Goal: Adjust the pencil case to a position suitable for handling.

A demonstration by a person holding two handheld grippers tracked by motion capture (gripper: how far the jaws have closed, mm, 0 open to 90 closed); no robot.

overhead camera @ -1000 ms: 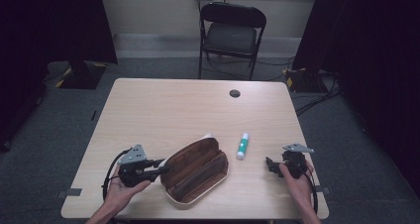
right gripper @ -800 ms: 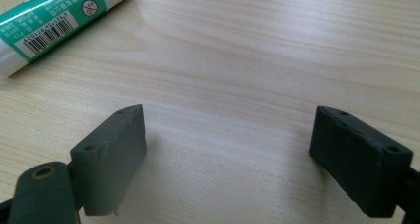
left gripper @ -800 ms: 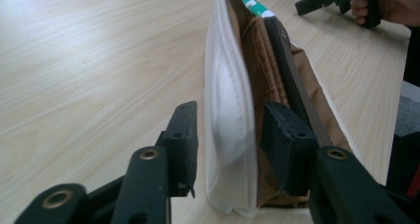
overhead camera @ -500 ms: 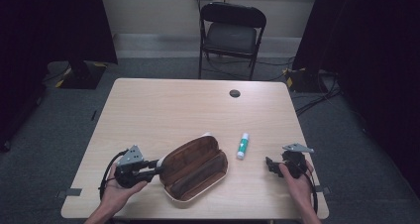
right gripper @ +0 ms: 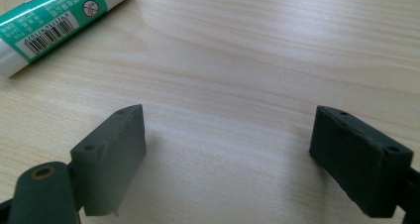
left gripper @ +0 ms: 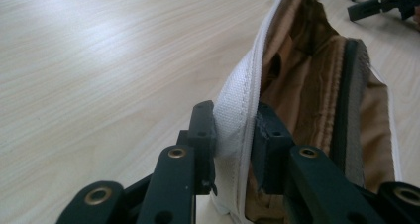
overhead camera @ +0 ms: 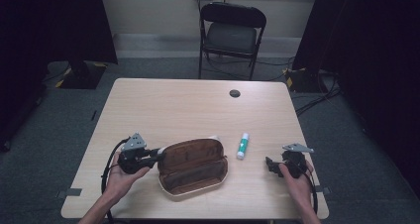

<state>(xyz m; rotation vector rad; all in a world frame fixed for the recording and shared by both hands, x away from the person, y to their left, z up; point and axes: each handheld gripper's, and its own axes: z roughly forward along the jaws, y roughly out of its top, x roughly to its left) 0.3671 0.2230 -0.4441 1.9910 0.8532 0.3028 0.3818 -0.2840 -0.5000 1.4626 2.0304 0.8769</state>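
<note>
Left hand-held gripper (overhead camera: 157,153) clenched on the white edge of the pencil case (overhead camera: 194,165), pads pinching the fabric rim from both sides; jaws just been closing, with that rim between them. In the left gripper view, same grip (left gripper: 234,135) seen close up: white zipper band squeezed between the two black pads, brown lining (left gripper: 307,80) opening out behind, far end of the case cut off at the top edge. Lower part of the case hidden behind the jaws there, so contents impossible to make out. Case lying open on the desk (overhead camera: 188,105), near the front edge, between the two hands.

Right hand-held gripper (overhead camera: 270,165) released, resting low on the desk to the right, well apart from the case. In the right gripper view, pads standing wide (right gripper: 228,154) over bare wood, nothing between them. Glue stick (overhead camera: 242,145) lying just right of the case; in the right gripper view (right gripper: 59,26) cropped at the upper left corner, cap end out of frame, label print too small to read fully.

Small dark round thing (overhead camera: 235,93) near the desk's far edge, too small to identify. Folding chair (overhead camera: 232,30) beyond the desk, surroundings dark.
</note>
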